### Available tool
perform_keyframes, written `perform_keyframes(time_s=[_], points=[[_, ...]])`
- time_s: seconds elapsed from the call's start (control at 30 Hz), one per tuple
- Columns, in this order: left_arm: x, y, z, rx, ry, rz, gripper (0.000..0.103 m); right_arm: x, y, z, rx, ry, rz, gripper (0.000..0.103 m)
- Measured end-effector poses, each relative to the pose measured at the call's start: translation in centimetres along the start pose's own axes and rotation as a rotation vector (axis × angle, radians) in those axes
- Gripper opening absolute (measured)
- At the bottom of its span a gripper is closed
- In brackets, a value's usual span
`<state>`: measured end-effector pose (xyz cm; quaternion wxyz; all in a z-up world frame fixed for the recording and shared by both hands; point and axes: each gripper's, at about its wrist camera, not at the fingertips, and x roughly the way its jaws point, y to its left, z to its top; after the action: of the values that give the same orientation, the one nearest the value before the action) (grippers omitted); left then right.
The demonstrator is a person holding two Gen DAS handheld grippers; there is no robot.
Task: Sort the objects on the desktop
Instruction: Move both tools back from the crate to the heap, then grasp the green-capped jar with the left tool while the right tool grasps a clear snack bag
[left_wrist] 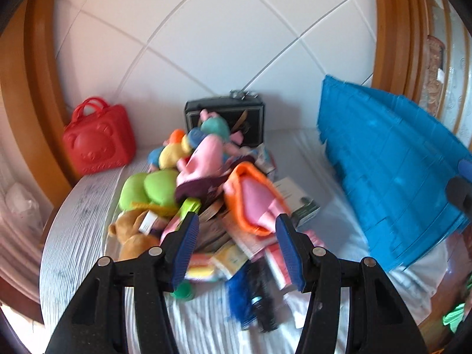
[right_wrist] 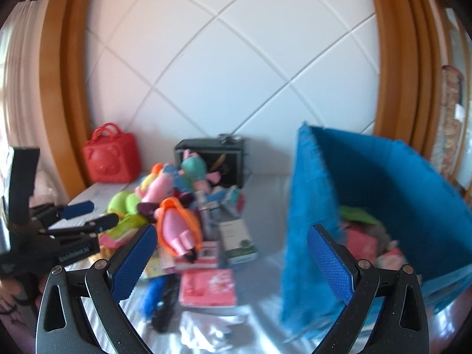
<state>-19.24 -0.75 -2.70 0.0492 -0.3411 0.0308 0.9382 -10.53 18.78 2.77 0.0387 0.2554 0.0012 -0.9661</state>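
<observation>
I am at approach step: left gripper [left_wrist: 236,246] half-wide, right gripper [right_wrist: 233,261] wide, both w/o load. Next I must choose one toy from pile [left_wrist: 203,159], e.g. orange-pink plush [left_wrist: 253,197], for blue bin [right_wrist: 383,194].

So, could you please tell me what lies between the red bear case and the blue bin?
In both wrist views, the black box and the heap of soft toys lie between the red bear case and the blue bin.
</observation>
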Motion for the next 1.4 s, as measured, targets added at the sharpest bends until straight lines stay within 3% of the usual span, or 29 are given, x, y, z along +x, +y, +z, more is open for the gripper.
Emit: perform_keyframes(time_s=[0.23,0.5,0.67,0.93,1.07,1.2,1.23,1.27,1.4], points=[[1.9,7.7,-5.5,-0.081,0.088,0.062,0.053,4.4,3.6,-3.2,0.007,0.116,0.037,0.103],[5.6,12.8,-10.7,-0.123,0.199,0.094,0.053,9.8,4.6,-7.5,0.092,0.289,0.052,0.103],[8.2,12.9,-12.9,-0.107,0.258,0.071,0.053,12.5,6.5,-9.6,0.092,0.364,0.054,0.103],[13.5,11.1,-15.0,-0.063,0.291,0.021,0.053,17.1,9.4,-12.5,0.051,0.464,0.082,0.100],[16.5,10.5,-15.4,-0.071,0.318,0.010,0.053,19.5,10.6,-13.2,0.023,0.487,0.091,0.088],[18.5,10.2,-15.4,-0.064,0.335,-0.001,0.053,21.4,12.2,-13.7,0.001,0.497,0.117,0.088],[18.9,10.2,-15.5,-0.065,0.342,-0.003,0.051,21.8,12.7,-13.7,-0.008,0.495,0.123,0.088],[19.3,10.3,-15.6,-0.071,0.351,-0.006,0.041,22.2,13.2,-13.8,-0.018,0.494,0.127,0.087],[19.6,10.6,-15.7,-0.086,0.352,-0.012,0.040,24.1,14.8,-14.0,-0.046,0.493,0.142,0.085]])
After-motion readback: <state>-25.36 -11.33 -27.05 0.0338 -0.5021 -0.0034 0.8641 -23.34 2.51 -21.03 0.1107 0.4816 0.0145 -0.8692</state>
